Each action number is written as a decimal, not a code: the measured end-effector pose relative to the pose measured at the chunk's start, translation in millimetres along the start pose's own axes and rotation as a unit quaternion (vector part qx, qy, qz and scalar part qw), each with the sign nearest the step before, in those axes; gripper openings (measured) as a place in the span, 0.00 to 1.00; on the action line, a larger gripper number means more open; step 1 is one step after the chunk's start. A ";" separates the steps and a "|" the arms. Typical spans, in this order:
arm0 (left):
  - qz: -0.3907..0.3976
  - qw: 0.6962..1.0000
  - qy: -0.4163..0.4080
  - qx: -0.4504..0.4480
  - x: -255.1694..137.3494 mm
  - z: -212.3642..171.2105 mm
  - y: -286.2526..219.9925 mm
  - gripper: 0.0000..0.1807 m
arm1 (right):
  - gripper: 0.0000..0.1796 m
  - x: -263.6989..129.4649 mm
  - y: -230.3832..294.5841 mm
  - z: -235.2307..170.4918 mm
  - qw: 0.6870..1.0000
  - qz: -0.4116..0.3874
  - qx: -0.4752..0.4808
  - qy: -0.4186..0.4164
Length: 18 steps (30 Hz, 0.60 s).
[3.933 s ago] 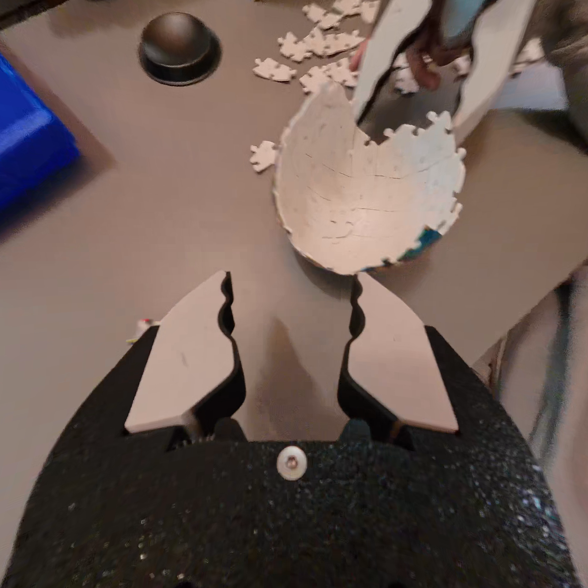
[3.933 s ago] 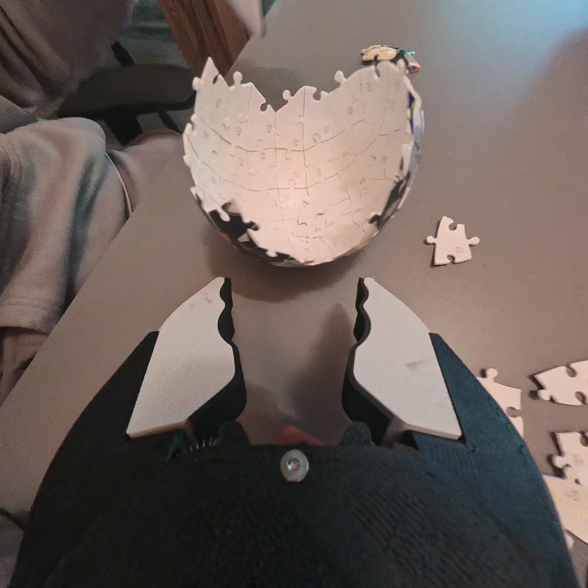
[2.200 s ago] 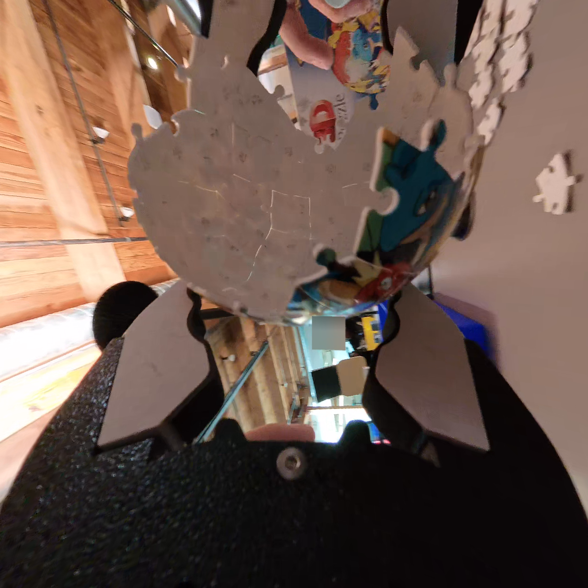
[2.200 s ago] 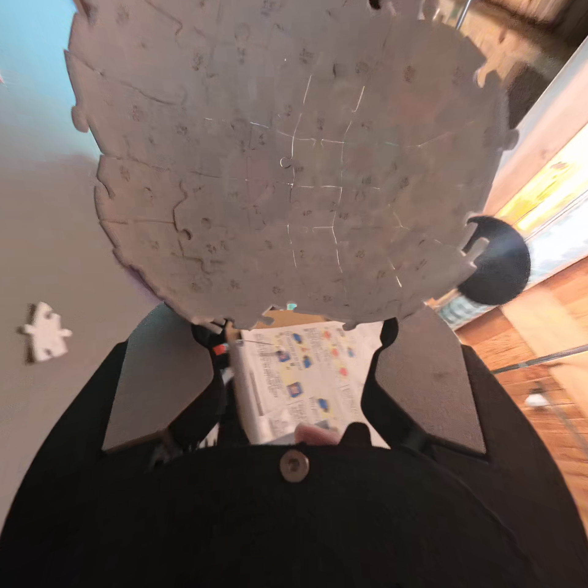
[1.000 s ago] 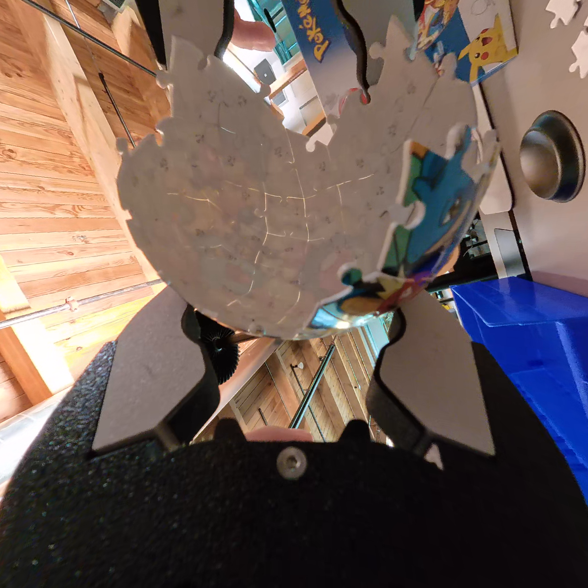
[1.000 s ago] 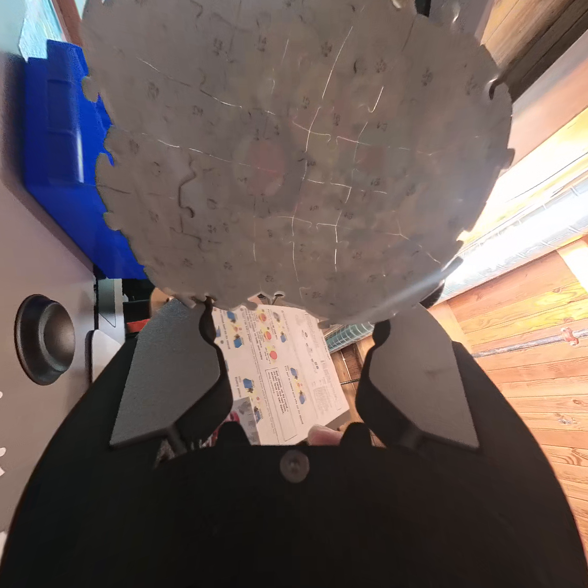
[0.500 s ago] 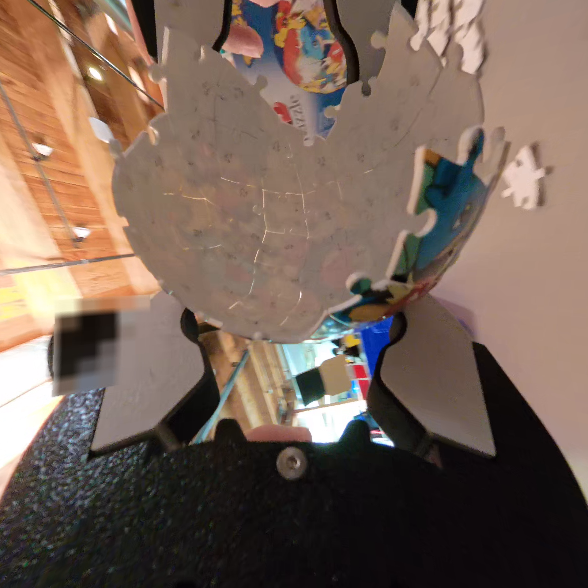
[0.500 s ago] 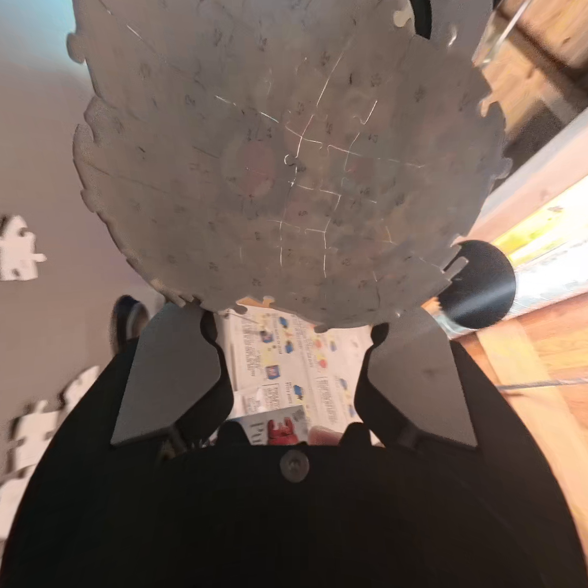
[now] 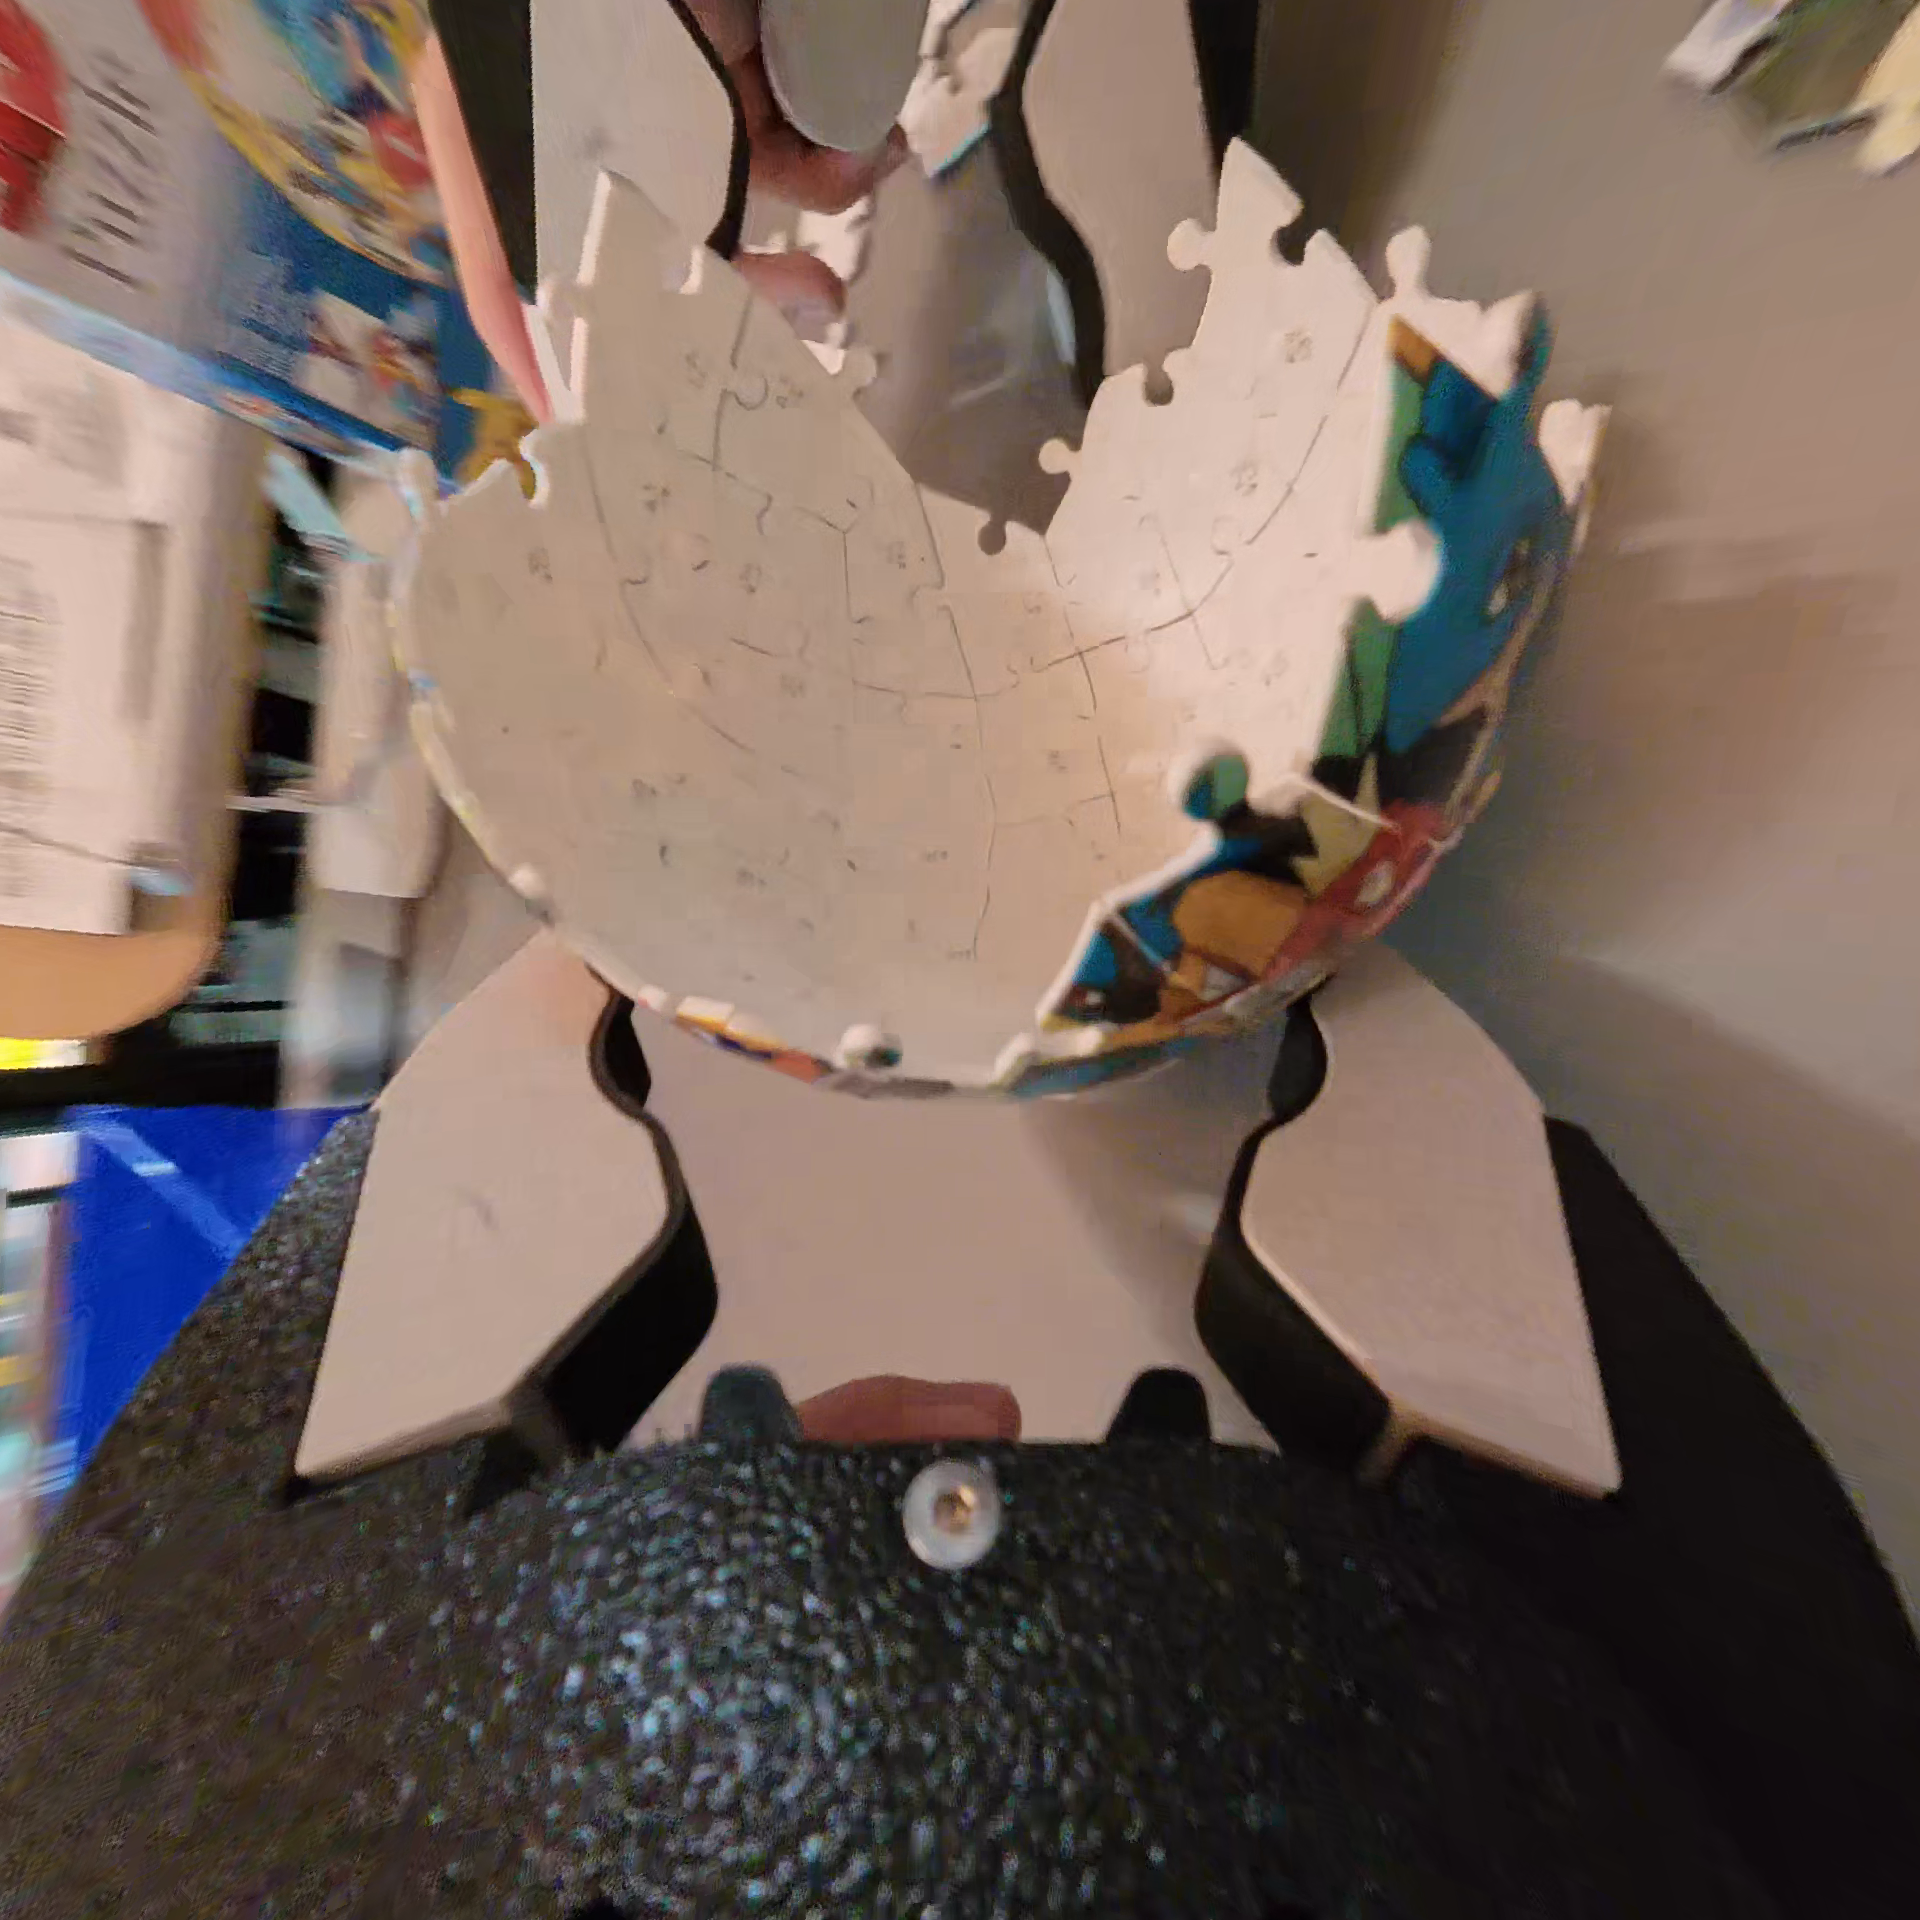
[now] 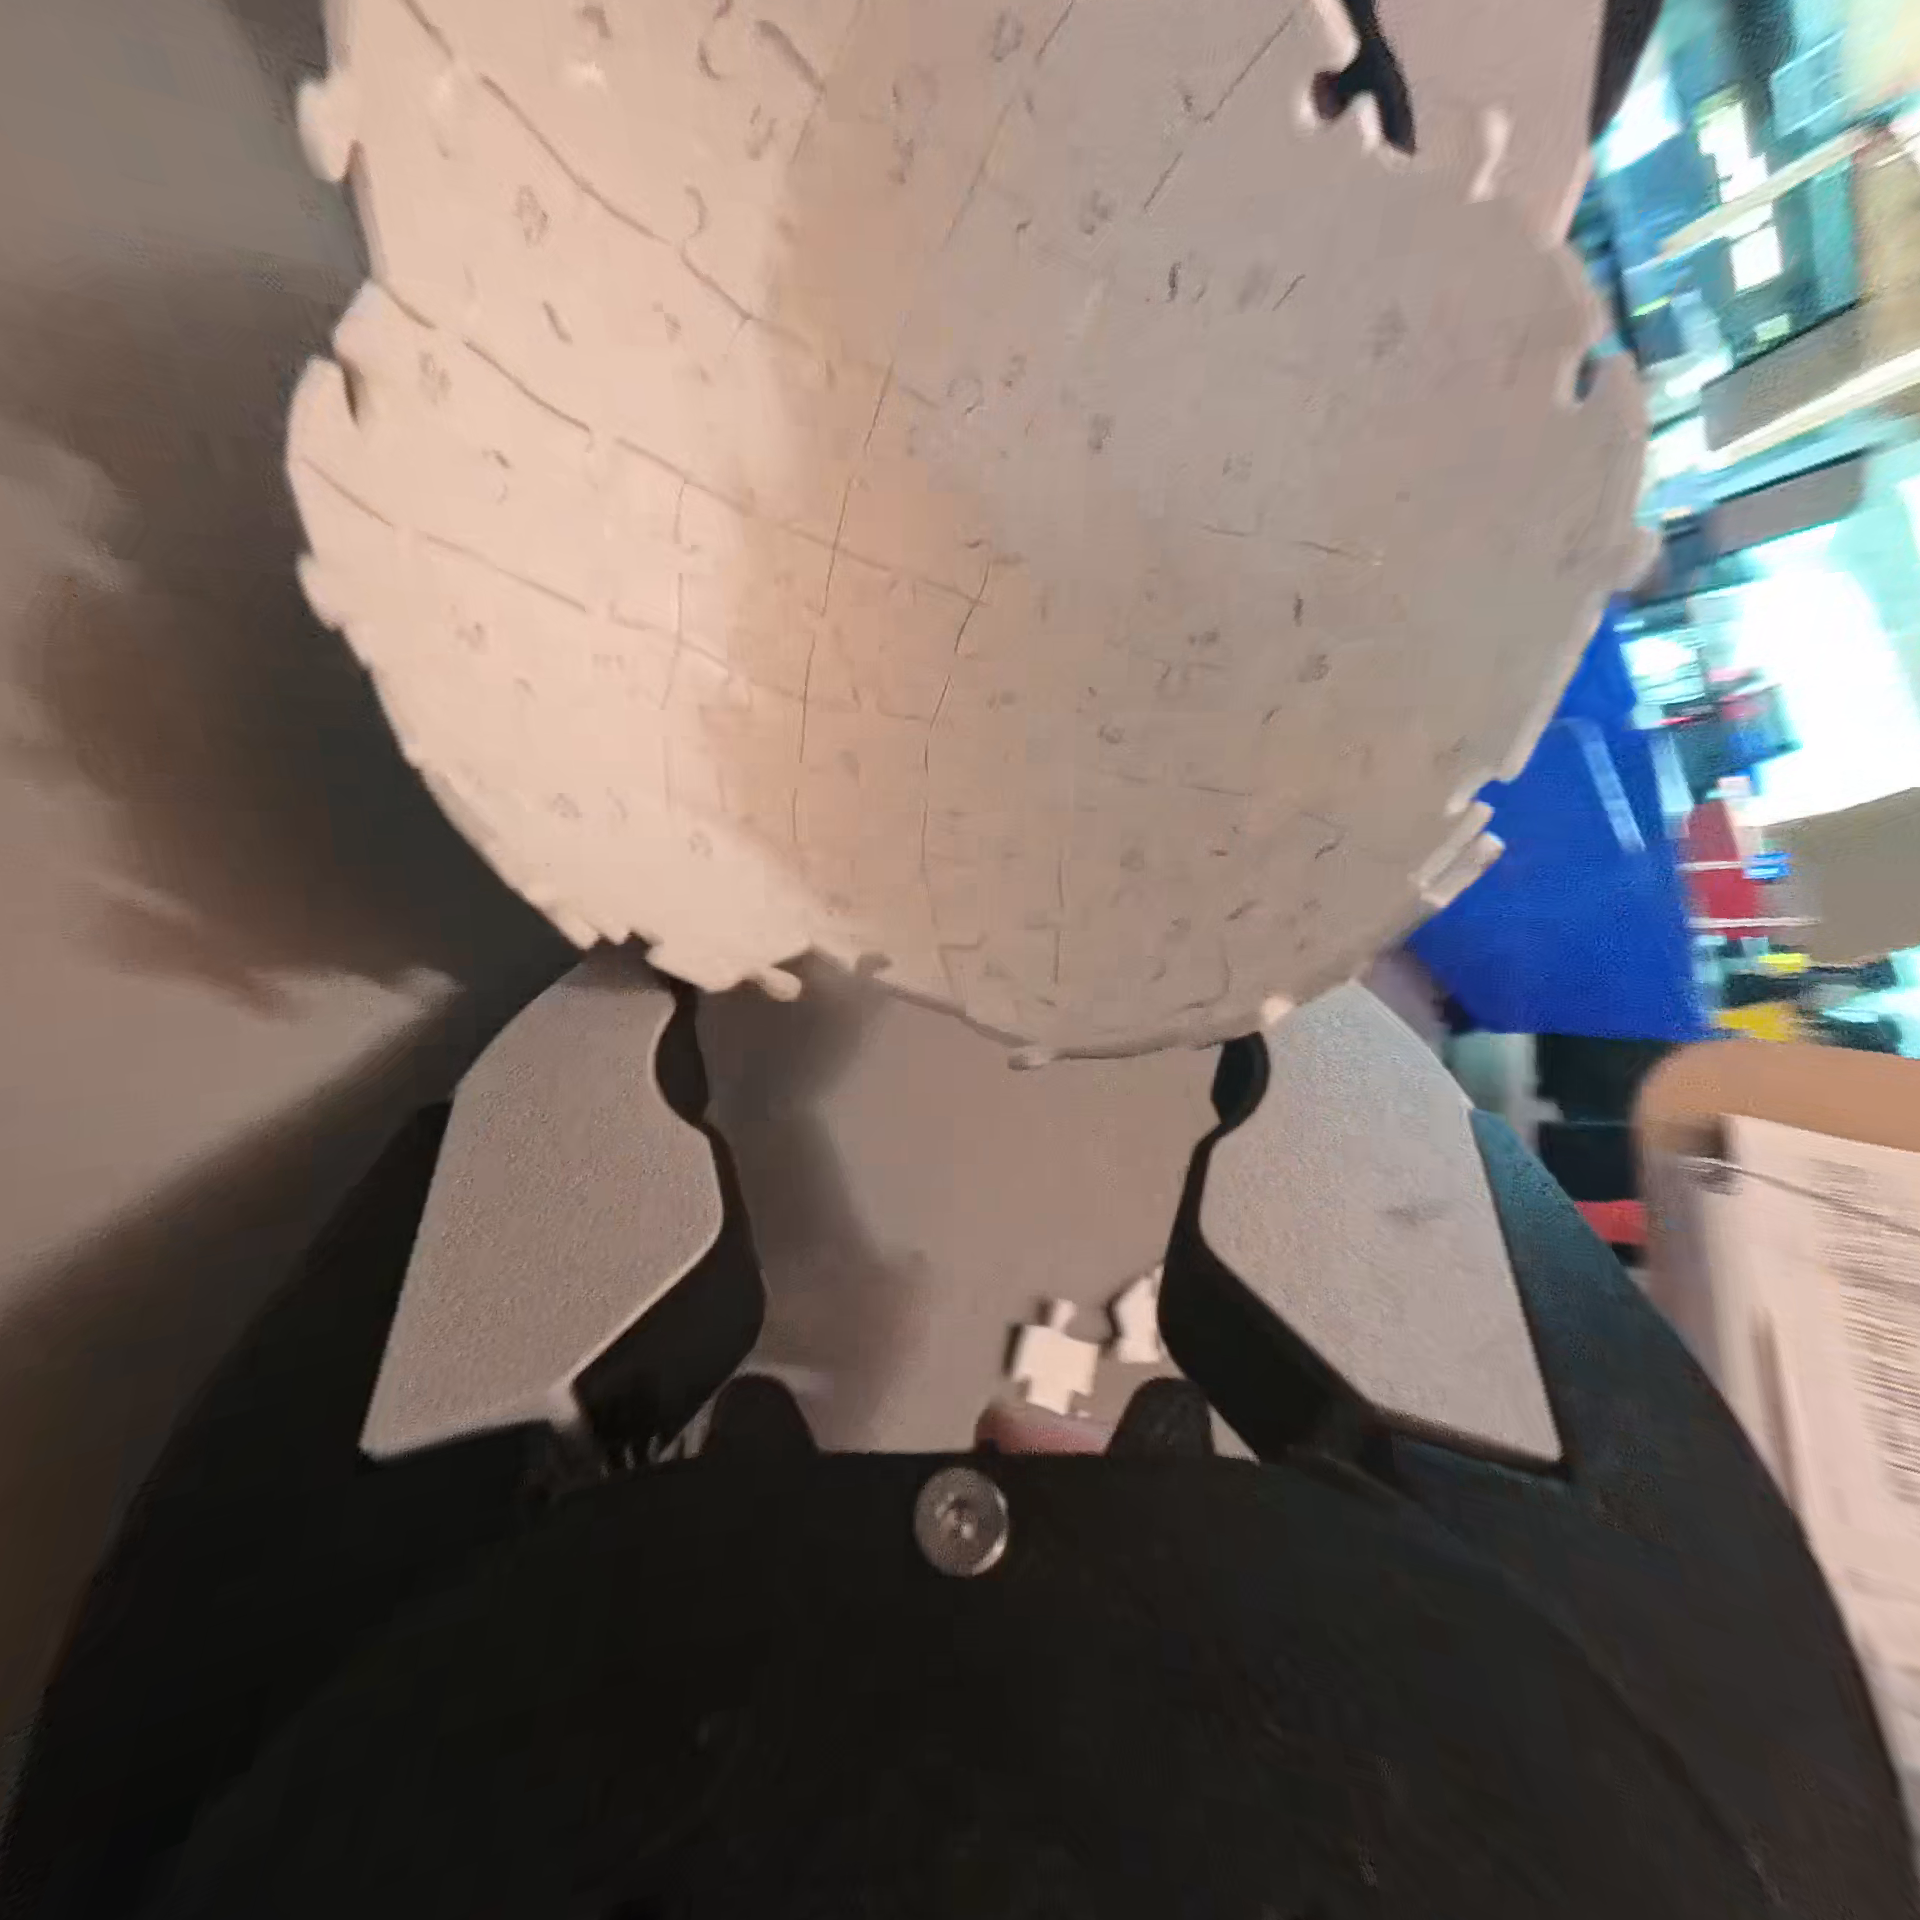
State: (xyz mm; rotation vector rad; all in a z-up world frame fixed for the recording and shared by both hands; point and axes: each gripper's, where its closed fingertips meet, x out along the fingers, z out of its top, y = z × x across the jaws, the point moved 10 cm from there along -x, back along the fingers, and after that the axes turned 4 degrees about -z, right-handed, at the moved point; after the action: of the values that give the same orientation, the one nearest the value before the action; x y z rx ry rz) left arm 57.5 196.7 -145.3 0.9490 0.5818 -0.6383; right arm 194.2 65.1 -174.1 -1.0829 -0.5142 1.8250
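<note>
1. In the left wrist view the left claw point(image 9: 956, 1023) is spread wide, its two pale fingers point(image 9: 499, 1205) cradling the rounded bottom of a half-built puzzle globe point(image 9: 831, 707). The globe's lower edge sits between the fingertips and appears to touch both.
2. The globe is a bowl-shaped shell of interlocked pieces, white inside with small printed marks, and its jagged rim opens toward 12 o'clock. Its printed outer skin (blue, green, yellow, red) shows at 3 to 5 o'clock.
3. In the right wrist view the right claw point(image 10: 961, 1023) is likewise spread, its fingers point(image 10: 561, 1195) meeting the same shell point(image 10: 935, 520) at its lower edge; here only the white inner face shows, filling the upper frame.
4. Between the right claw's fingers, low down, two loose puzzle pieces point(image 10: 1055, 1356) lie on the grey worktop point(image 10: 156, 520).
5. Beyond the globe in the left wrist view, at 12 o'clock, the far claw's pale fingers reach the opposite rim, with part of a person's hand point(image 9: 800, 135) behind them.
6. Farther off: a colourful printed box point(image 9: 291, 208) at 10 o'clock, a blue bin point(image 9: 156, 1226) at 8 o'clock, and blurred loose pieces point(image 9: 1808, 83) at 1 o'clock on the worktop point(image 9: 1714, 727).
</note>
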 end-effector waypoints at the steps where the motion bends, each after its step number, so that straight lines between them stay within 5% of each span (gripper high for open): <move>1: -0.030 0.999 -0.007 -0.025 0.8 -1.5 -1.3 0.65 | 0.49 0.6 1.3 -1.0 1.000 0.015 0.013 -0.001; 10: -0.169 0.973 0.002 -0.156 4.5 -15.5 -0.2 0.57 | 0.47 -1.0 0.9 -7.5 0.989 0.097 0.108 -0.006; 18: -0.148 0.976 0.036 -0.156 2.5 -17.4 2.3 0.56 | 0.46 -11.4 -1.4 -17.8 0.977 0.126 0.166 0.048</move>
State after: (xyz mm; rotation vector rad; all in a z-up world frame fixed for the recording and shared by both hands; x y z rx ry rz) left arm 57.9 212.3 -153.8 0.5954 0.8705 -0.7538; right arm 212.1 54.1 -177.2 -1.0330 -0.0088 1.9774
